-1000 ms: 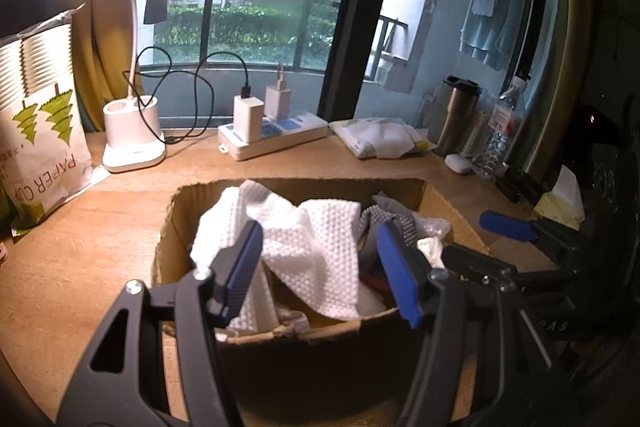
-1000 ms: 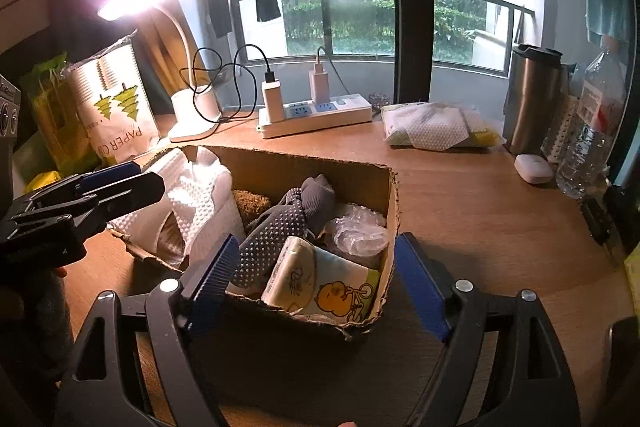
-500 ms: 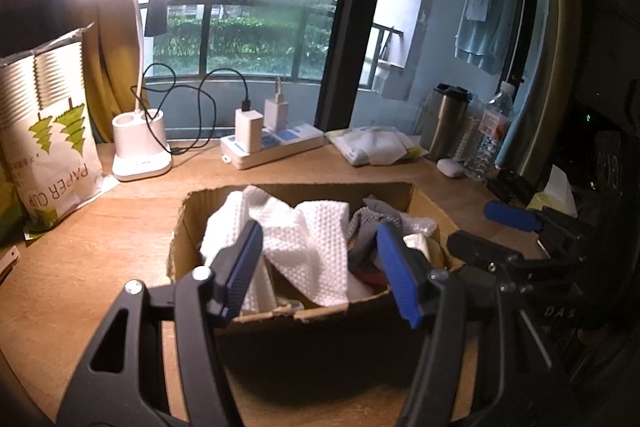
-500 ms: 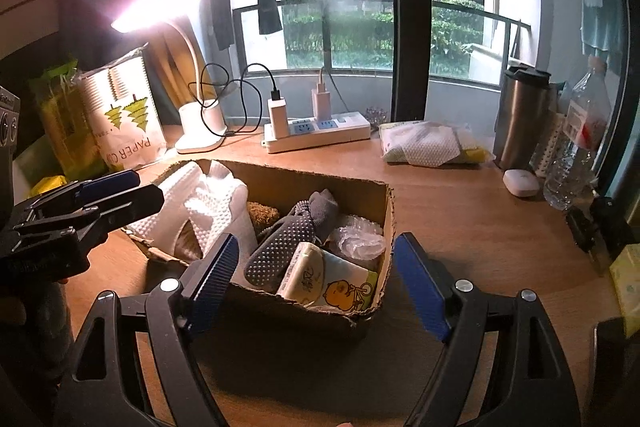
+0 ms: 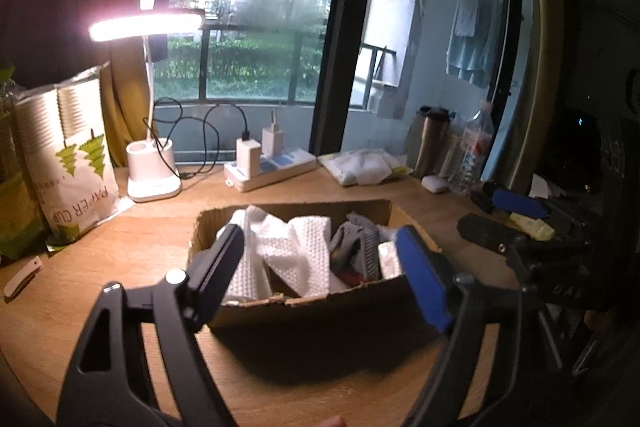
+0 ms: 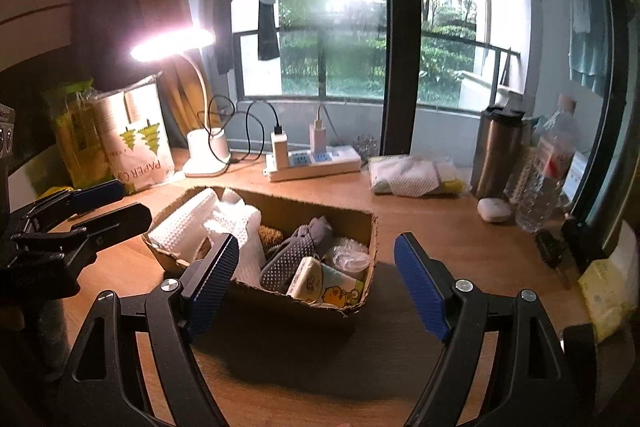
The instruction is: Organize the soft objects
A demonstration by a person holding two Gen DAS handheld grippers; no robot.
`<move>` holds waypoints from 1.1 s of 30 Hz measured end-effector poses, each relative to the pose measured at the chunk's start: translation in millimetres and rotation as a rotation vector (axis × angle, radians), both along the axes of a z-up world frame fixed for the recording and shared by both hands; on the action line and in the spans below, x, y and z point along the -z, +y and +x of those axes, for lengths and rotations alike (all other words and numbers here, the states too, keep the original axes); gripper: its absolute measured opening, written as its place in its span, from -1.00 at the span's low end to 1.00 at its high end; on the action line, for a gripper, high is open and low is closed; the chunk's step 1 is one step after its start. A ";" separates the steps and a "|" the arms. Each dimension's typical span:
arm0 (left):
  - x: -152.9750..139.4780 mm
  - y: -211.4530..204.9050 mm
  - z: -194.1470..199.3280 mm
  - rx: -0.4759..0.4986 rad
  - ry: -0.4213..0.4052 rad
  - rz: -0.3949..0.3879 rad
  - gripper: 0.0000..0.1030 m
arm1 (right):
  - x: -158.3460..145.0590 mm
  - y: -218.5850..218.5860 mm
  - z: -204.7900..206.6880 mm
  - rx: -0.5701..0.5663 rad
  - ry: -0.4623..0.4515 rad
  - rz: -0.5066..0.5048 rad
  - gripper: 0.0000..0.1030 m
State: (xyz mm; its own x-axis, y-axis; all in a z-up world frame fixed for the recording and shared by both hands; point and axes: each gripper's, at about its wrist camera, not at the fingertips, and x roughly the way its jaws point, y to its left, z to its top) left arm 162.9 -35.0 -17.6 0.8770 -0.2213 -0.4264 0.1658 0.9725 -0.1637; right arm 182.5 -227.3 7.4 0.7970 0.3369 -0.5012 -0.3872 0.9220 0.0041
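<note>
Left tongs (image 5: pixel 320 267) wider (box (image 5: pixel 304 311) clear)

Each gripper, the left gripper (image 5: pixel 320 271) and the right gripper (image 6: pixel 316 279), consists of two black plastic arms with triangular cut-outs and silver screw heads at the pivots. The fingers (image 6: pixel 418 285) carry blue ribbed pads on their inner faces. Both units are built alike in colour and shape.

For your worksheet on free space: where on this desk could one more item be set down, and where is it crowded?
Bare wood lies between the cardboard box and the white case, and between the box and the paper cup bag. The back edge around the power strip is crowded.
</note>
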 end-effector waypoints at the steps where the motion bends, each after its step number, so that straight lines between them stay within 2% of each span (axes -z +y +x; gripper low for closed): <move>1: -3.0 0.1 -2.8 0.000 -0.006 0.001 0.56 | -3.7 -1.0 -3.3 0.002 -0.009 0.002 0.61; 8: -26.6 0.9 -25.8 -0.005 -0.064 0.013 0.61 | -29.8 -9.8 -26.8 0.016 -0.075 0.022 0.61; 10: -34.4 1.5 -32.4 -0.007 -0.084 0.013 0.72 | -37.6 -12.6 -33.5 0.019 -0.095 0.026 0.61; 17: -62.5 1.4 -53.4 0.001 -0.162 0.004 0.79 | -61.7 -17.6 -54.0 0.030 -0.172 0.034 0.61; 22: -75.6 -1.3 -63.5 -0.010 -0.193 0.013 0.97 | -75.2 -20.3 -66.4 0.044 -0.219 0.032 0.61; 24: -79.6 -2.2 -65.1 -0.020 -0.194 0.019 0.98 | -79.9 -21.5 -71.0 0.062 -0.240 0.027 0.61; 27: -85.5 -3.5 -67.5 -0.029 -0.209 0.028 0.98 | -84.7 -24.8 -75.3 0.081 -0.257 0.030 0.75; 33: -93.5 -3.5 -72.6 -0.051 -0.249 0.037 0.98 | -89.8 -29.6 -80.4 0.097 -0.274 0.036 0.76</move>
State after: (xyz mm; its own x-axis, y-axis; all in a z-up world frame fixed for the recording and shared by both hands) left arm 90.3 -38.5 76.0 0.9656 -0.1621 -0.2033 0.1468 0.9852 -0.0881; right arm 102.2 -256.9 97.2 0.9304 0.2665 -0.2517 -0.2887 0.9559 -0.0549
